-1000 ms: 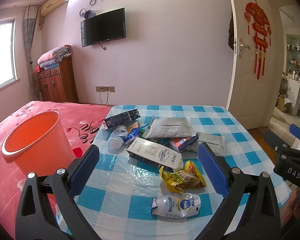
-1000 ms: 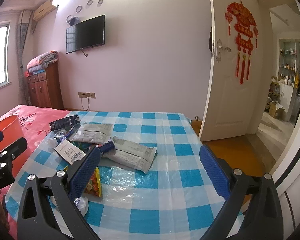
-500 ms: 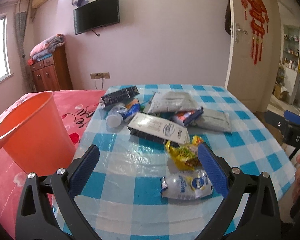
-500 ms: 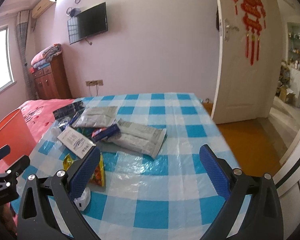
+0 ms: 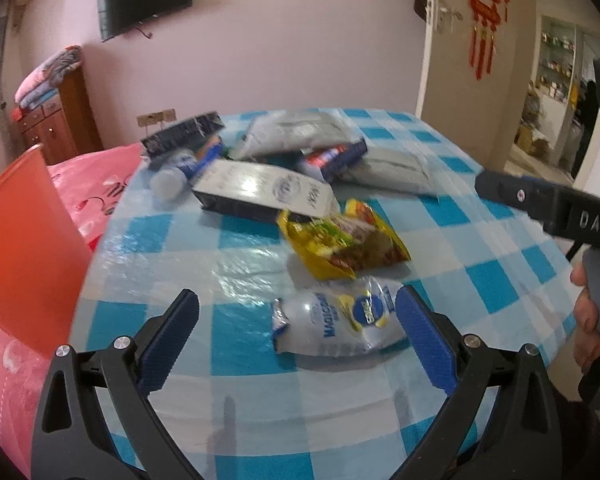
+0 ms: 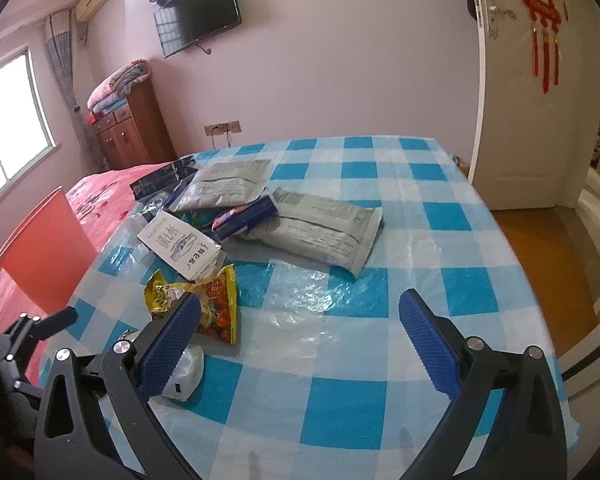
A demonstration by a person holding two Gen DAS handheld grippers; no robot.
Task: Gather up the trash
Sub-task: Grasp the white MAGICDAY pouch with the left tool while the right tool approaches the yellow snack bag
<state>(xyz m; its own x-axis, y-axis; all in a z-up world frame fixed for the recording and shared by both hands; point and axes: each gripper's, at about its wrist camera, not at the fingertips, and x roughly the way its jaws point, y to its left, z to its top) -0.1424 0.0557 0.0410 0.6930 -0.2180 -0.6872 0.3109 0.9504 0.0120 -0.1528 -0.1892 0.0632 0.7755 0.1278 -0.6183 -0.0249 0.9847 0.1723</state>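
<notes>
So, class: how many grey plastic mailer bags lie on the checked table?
2. One grey mailer lies at the far side of the pile; the other grey mailer lies to its right, nearer the door. Others could be buried under the pile.

"MAGIC…" on white wrapper (image 5: 336, 322)

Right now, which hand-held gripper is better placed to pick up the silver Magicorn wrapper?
Left. The left hand-held gripper is open, its fingers flanking the silver wrapper. The right hand-held gripper faces bare tablecloth.
</notes>
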